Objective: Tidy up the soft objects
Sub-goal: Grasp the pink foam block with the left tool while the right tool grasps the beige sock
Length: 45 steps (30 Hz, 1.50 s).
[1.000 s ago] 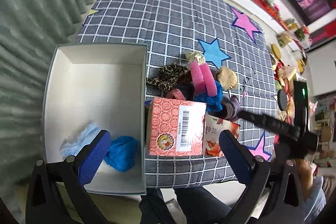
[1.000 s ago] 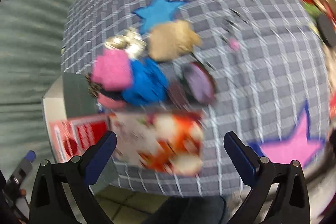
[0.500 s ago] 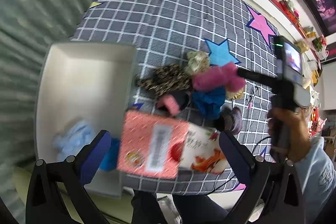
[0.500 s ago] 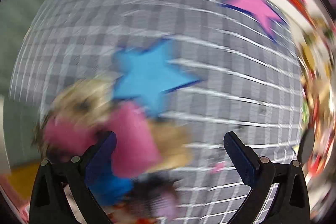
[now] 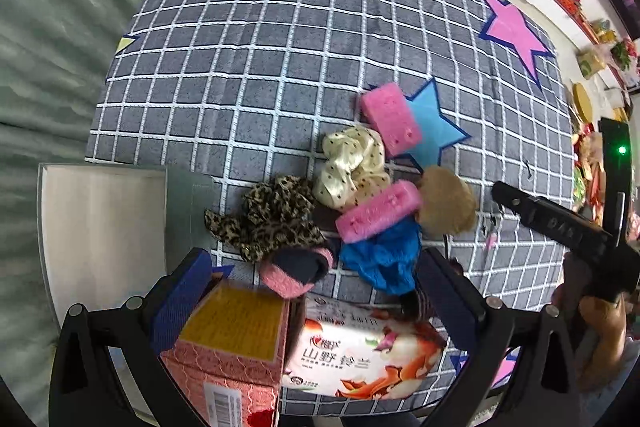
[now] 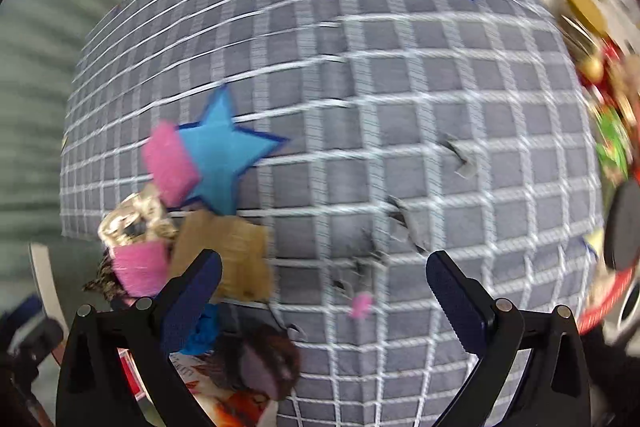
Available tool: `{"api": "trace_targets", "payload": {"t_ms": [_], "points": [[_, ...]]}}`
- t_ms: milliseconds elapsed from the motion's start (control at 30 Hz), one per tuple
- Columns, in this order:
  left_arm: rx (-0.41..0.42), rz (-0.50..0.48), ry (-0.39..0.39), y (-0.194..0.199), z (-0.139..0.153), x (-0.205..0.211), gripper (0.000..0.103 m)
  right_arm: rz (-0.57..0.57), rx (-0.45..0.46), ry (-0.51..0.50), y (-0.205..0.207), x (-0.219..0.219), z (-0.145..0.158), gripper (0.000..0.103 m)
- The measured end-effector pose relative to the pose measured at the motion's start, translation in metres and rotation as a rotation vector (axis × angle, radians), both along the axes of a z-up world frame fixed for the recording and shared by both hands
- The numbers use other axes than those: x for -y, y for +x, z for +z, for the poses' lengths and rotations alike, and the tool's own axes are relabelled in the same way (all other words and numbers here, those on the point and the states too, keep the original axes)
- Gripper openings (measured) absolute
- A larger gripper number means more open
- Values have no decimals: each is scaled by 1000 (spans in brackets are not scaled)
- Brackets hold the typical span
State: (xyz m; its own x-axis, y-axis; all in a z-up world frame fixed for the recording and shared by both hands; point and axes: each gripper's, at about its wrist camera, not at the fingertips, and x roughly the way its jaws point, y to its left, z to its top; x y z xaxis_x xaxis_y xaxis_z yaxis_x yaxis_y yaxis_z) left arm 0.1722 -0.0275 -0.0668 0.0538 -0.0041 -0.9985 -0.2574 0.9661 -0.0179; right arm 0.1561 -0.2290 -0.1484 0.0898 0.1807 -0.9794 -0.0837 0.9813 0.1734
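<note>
Soft pile waits beside the box

Left wrist view: left tool (image 5: 308,291) hangs with jaws apart and empty over the near edge of the worktop (image 5: 280,27). Scrunchies (image 5: 352,163), sponges (image 5: 390,119) and a blue cloth (image 5: 384,259) lie heaped just right of the white box (image 5: 100,227), probably their destination.

Right wrist view: right tool (image 6: 324,287), jaws apart, empty, points at bare cloth right of the blurred pile (image 6: 176,227).

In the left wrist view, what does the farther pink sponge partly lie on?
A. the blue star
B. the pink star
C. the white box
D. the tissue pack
A: the farther pink sponge overlaps the left points of the blue star printed on the checked cloth, well away from the pink star, the white box and the tissue pack.
</note>
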Motion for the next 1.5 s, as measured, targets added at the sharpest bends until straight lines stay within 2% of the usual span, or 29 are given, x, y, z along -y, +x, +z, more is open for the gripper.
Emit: {"api": "trace_targets", "payload": {"t_ms": [133, 233, 333, 400, 467, 533, 600, 667, 767, 800, 833, 867, 967, 1033, 1167, 1300, 1400, 1500], "points": [[-8, 23, 34, 9, -1, -11, 103, 134, -23, -5, 8, -39, -16, 103], [-6, 41, 43, 25, -4, -16, 103, 162, -69, -2, 7, -63, -32, 103], [-15, 20, 22, 48, -16, -7, 103, 194, -126, -77, -1, -77, -57, 103], [-29, 9, -27, 60, -27, 1, 103, 197, -147, -78, -13, -69, -66, 103], [-55, 6, -67, 75, -42, 12, 103, 178, -130, -81, -23, -50, -66, 93], [-74, 9, -76, 90, -60, 24, 103, 147, -99, -82, -29, -28, -59, 61], [-86, -3, -69, 102, -75, 33, 103, 66, -112, -68, -32, 4, -56, 58], [-84, -56, -28, 112, -89, 46, 103, -7, -132, -33, -34, 33, -56, 58], [-59, -240, 102, 122, -102, 69, 103, -33, -131, -4, -39, 59, -51, 58], [-43, -306, 130, 123, -104, 77, 103, -34, -133, 11, -40, 67, -50, 61], [-21, -402, 169, 123, -105, 86, 103, -36, -136, 23, -43, 73, -50, 74], [-10, -465, 193, 121, -106, 92, 103, -44, -134, 32, -46, 78, -48, 81], [19, -668, 248, 113, -108, 108, 103, -69, -106, 65, -56, 97, -37, 84], [28, -756, 245, 110, -109, 111, 103, -66, -94, 75, -62, 113, -29, 84], [17, -814, 209, 111, -118, 117, 103, -7, -69, 47, -42, 98, -17, 84], [2, -753, 130, 124, -130, 114, 103, 9, -82, 3, -27, 75, -27, 84], [-23, -740, 110, 130, -143, 115, 103, 17, -103, -17, -12, 49, -45, 84], [-15, -732, 63, 136, -147, 117, 103, 56, -94, -66, -8, 33, -57, 98]]}}
